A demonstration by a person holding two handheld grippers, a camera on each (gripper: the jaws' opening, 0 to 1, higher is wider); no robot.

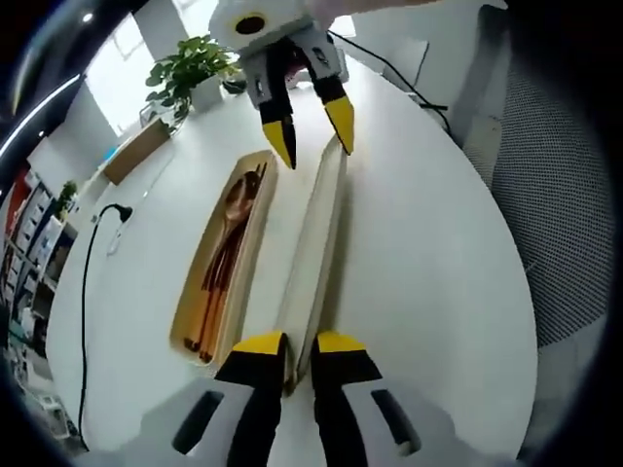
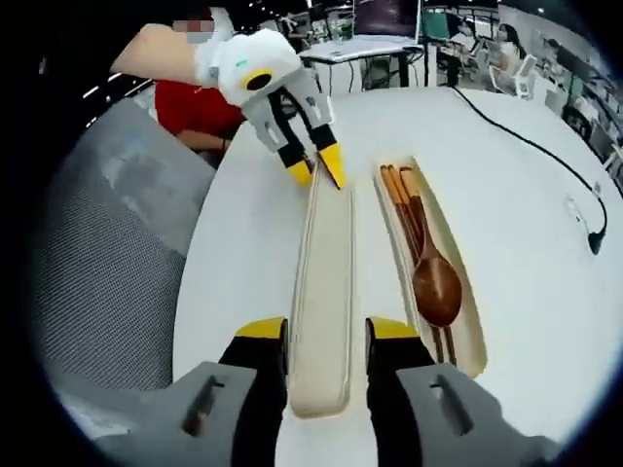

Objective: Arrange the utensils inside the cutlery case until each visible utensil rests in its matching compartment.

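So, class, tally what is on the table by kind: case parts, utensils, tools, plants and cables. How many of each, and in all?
Case parts: 2, the lid and the tray
Spoon: 1
Chopsticks: 2
Tools: 2, left tool, right tool
Potted plant: 1
Cable: 1
Total: 9
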